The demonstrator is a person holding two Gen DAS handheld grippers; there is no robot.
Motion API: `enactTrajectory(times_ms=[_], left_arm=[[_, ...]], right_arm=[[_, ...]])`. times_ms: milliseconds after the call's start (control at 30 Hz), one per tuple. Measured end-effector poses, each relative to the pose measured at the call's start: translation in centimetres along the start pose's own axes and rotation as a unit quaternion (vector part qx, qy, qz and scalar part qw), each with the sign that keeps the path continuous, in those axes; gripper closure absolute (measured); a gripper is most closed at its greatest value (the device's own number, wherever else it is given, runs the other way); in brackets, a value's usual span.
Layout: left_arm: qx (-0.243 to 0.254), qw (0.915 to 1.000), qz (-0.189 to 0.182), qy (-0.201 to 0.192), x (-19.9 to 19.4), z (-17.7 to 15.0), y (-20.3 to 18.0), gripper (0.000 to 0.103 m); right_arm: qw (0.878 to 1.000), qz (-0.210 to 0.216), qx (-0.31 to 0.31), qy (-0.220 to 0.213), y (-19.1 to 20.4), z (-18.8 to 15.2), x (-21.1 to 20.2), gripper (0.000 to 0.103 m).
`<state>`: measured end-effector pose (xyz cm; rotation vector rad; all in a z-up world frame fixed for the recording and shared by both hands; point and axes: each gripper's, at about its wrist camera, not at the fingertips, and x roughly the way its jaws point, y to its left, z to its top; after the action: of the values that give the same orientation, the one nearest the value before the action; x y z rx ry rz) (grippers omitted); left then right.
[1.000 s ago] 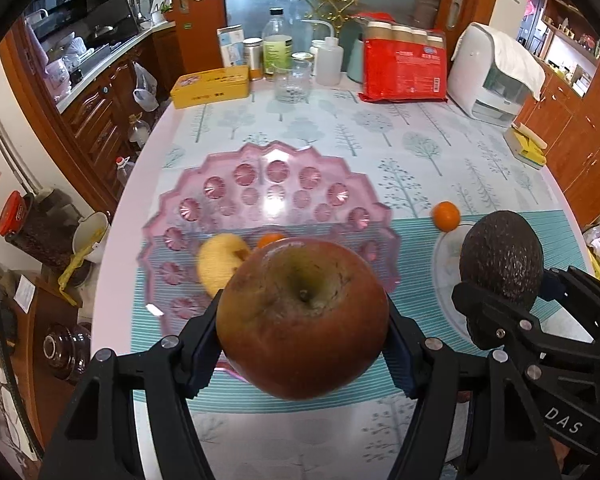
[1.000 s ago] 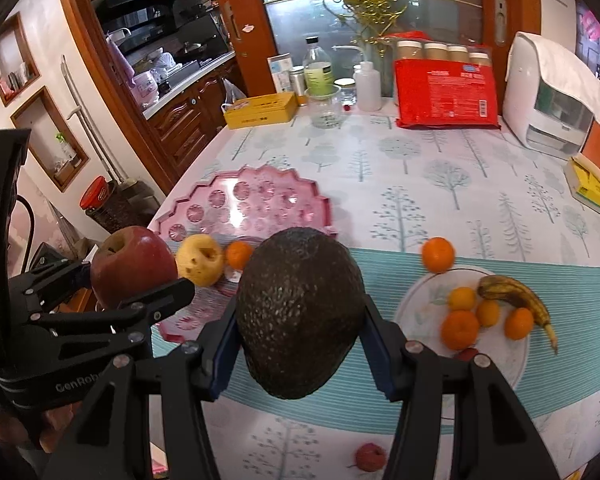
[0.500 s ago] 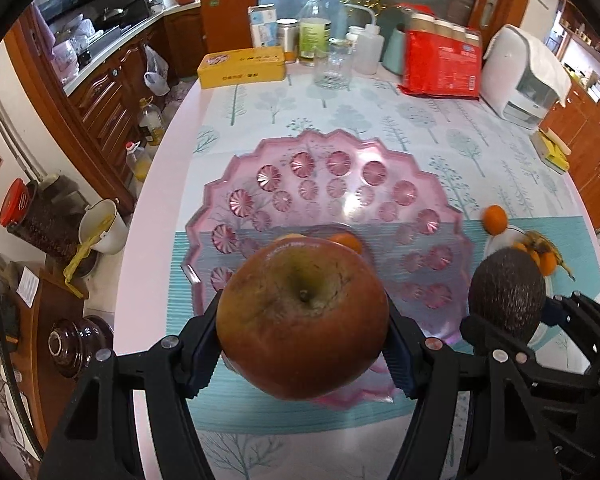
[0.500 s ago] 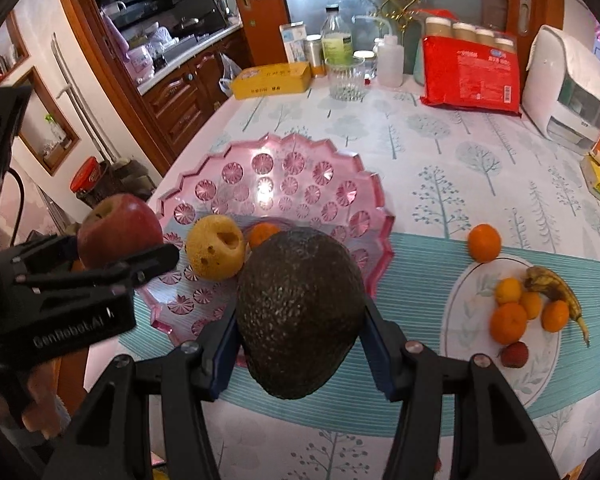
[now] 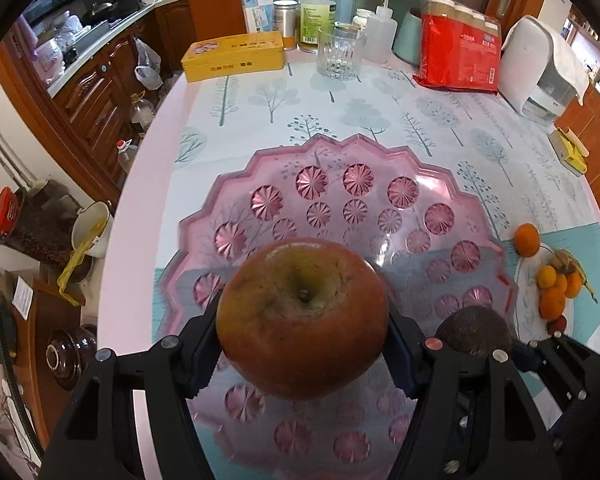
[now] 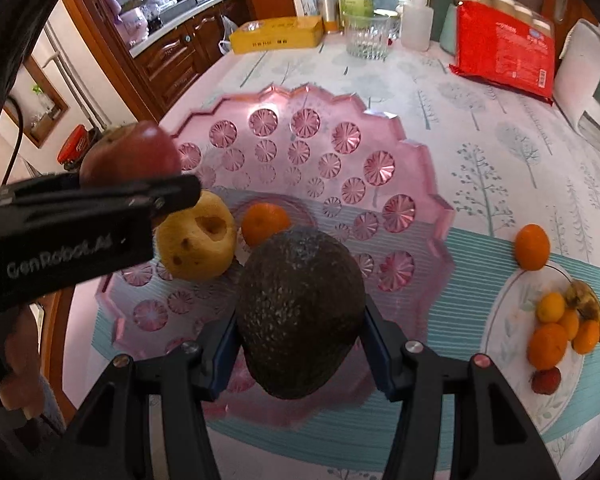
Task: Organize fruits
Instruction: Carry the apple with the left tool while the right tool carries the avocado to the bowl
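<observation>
In your left wrist view the apple [image 5: 302, 318] fills the middle and hides the near centre of the pink tray [image 5: 452, 216], so you cannot see what lies there. Your left gripper [image 5: 302, 344] pinches the apple by its sides, stem dimple facing the camera, above the tray. At lower right only the top of the avocado [image 5: 474, 326] shows behind a black finger. The white plate [image 5: 520, 280] at the right edge holds small oranges [image 5: 552, 304] and a banana, partly cut off; one orange [image 5: 527, 239] sits on the table beside it.

In your right wrist view your right gripper [image 6: 300, 340] pinches the avocado [image 6: 300, 312] across its width, long axis running toward the camera, over the tray's [image 6: 416, 160] near edge. The tray holds a yellow fruit [image 6: 198, 236] and an orange [image 6: 265, 224], both partly covered. The left gripper's body blocks the apple's [image 6: 132, 152] lower half
</observation>
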<state>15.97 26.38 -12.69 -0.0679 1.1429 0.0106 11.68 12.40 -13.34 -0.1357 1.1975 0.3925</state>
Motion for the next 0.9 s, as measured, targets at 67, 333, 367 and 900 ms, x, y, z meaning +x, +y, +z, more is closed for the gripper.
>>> enactTrajectory(times_ms=[67, 333, 367, 900], left_arm=[[0.003, 1.0000, 0.000, 0.004, 0.8, 0.4, -0.2, 0.035], [0.023, 0.9996, 0.011, 0.011, 3.8, 1.9, -1.1, 0.035], [0.024, 0.9996, 0.011, 0.010, 4.0, 2.0, -1.2, 0.035], [0.029, 0.9985, -0.025, 0.040, 6.1, 2.4, -1.9, 0.009]], right_arm=[[1.000, -0.001, 0.002, 0.008, -0.2, 0.2, 0.9, 0.047], [1.000, 0.004, 0.003, 0.022, -0.6, 1.2, 3.0, 0.046], [1.000, 0.001, -0.002, 0.021, -0.4, 1.3, 3.2, 0.047], [1.000, 0.015, -0.006, -0.005, -0.5, 2.3, 3.3, 0.031]])
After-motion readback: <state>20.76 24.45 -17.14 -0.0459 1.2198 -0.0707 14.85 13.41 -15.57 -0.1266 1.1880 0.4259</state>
